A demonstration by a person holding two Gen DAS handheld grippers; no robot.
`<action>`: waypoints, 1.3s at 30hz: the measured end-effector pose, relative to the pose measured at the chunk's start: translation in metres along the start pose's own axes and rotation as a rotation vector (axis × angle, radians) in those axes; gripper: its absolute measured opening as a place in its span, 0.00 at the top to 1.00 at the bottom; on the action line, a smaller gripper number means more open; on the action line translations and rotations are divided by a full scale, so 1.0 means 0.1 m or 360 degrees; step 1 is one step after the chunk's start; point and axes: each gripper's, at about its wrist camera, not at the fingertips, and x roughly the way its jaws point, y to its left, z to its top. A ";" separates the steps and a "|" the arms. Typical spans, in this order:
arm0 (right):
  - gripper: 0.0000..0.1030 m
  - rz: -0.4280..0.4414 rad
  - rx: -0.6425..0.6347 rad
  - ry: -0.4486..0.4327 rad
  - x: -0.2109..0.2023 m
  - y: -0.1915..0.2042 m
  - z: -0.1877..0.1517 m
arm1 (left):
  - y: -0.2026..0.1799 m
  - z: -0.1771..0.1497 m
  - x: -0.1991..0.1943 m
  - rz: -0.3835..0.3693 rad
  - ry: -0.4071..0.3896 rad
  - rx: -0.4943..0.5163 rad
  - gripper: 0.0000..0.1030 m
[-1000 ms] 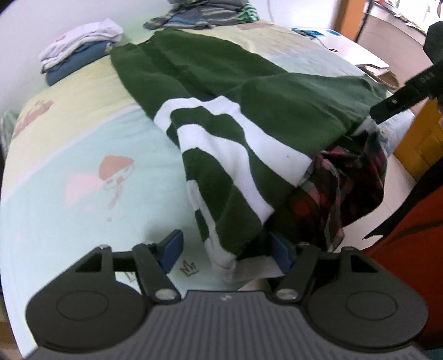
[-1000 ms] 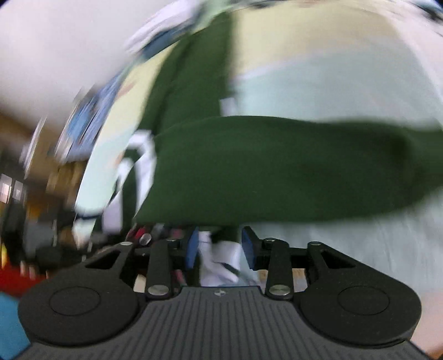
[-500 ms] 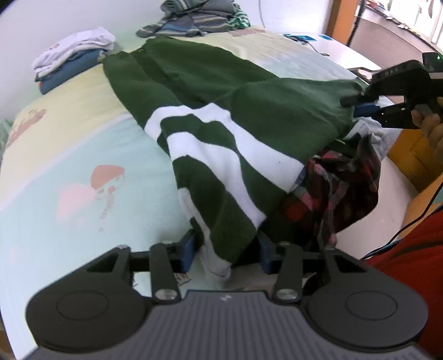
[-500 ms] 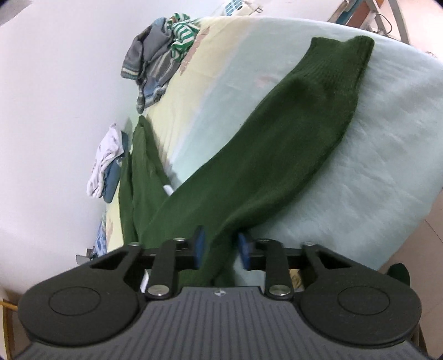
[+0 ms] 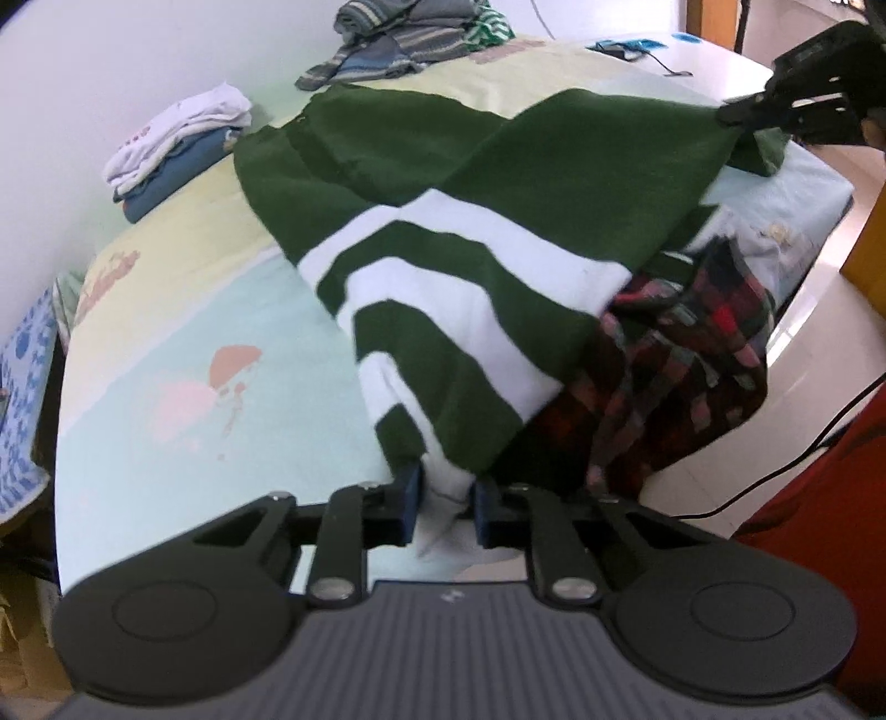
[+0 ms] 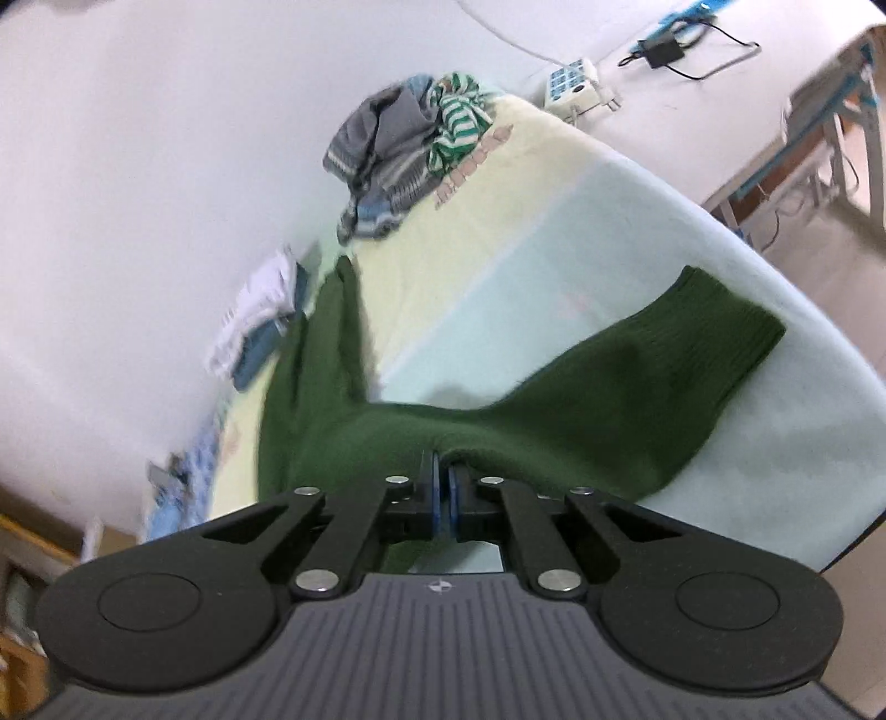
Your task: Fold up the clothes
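Note:
A dark green sweater (image 5: 443, 183) with white stripes lies spread across the bed. My left gripper (image 5: 446, 498) is shut on its white striped hem at the bed's near edge. My right gripper (image 6: 443, 498) is shut on a fold of the green knit, with a green sleeve (image 6: 664, 360) trailing out to the right over the bed. In the left wrist view, the right gripper (image 5: 742, 113) shows at the upper right, pinching the sweater's far side and lifting it a little.
A red plaid garment (image 5: 681, 354) hangs off the bed edge under the sweater. A folded white and blue stack (image 5: 177, 144) and a heap of grey and striped clothes (image 5: 410, 27) lie near the wall. A person's red clothing (image 5: 830, 471) is at the right.
Both grippers have closed on the sweater: the left on the striped hem, the right on the green knit. The right gripper has lifted its side of the sweater up and away.

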 end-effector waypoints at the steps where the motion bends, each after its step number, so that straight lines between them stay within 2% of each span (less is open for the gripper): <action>1: 0.97 -0.0049 -0.0065 0.0013 0.04 0.00 -0.02 | -0.03 0.01 0.00 0.0006 -0.0001 0.0007 0.90; 6: 0.97 -0.0110 -0.0107 -0.0021 0.17 -0.06 -0.03 | -0.08 0.10 -0.01 -0.0022 0.0011 -0.0023 0.92; 10: 0.98 -0.0155 -0.0161 -0.0031 0.20 -0.08 -0.02 | -0.24 0.11 0.00 -0.0002 0.0036 0.0144 0.92; 15: 0.98 -0.0164 -0.0175 -0.0138 0.14 -0.10 0.12 | -0.22 0.22 -0.03 -0.0109 0.0015 0.0088 0.91; 16: 0.98 -0.0175 -0.0175 -0.0110 0.18 -0.12 0.11 | -0.23 0.23 -0.01 -0.0124 0.0026 0.0093 0.89; 19: 0.98 -0.0188 -0.0204 -0.0061 0.26 -0.14 0.05 | -0.33 0.18 0.07 -0.0098 0.0056 0.0227 0.65; 21: 0.98 -0.0202 -0.0268 -0.0073 0.25 -0.11 0.02 | -0.34 0.17 0.06 -0.0113 0.0070 0.0282 0.66; 26: 0.98 -0.0206 -0.0293 -0.0050 0.24 -0.11 0.04 | -0.10 0.27 -0.08 -0.0256 0.0105 0.0197 0.66; 30: 0.86 -0.0131 -0.0229 0.0025 0.18 -0.16 0.07 | 0.09 0.35 -0.27 -0.0319 0.0100 0.0161 0.62; 34: 0.84 -0.0197 -0.0304 -0.0001 -0.05 -0.19 0.14 | 0.20 0.41 -0.44 -0.0418 0.0079 0.0201 0.53; 35: 0.83 -0.0217 -0.0325 -0.0010 -0.11 -0.20 0.15 | 0.22 0.45 -0.46 -0.0408 0.0061 0.0211 0.45; 39: 0.67 -0.0293 -0.0408 -0.0044 -0.35 -0.24 0.23 | 0.34 0.63 -0.40 -0.0372 -0.0039 0.0181 0.43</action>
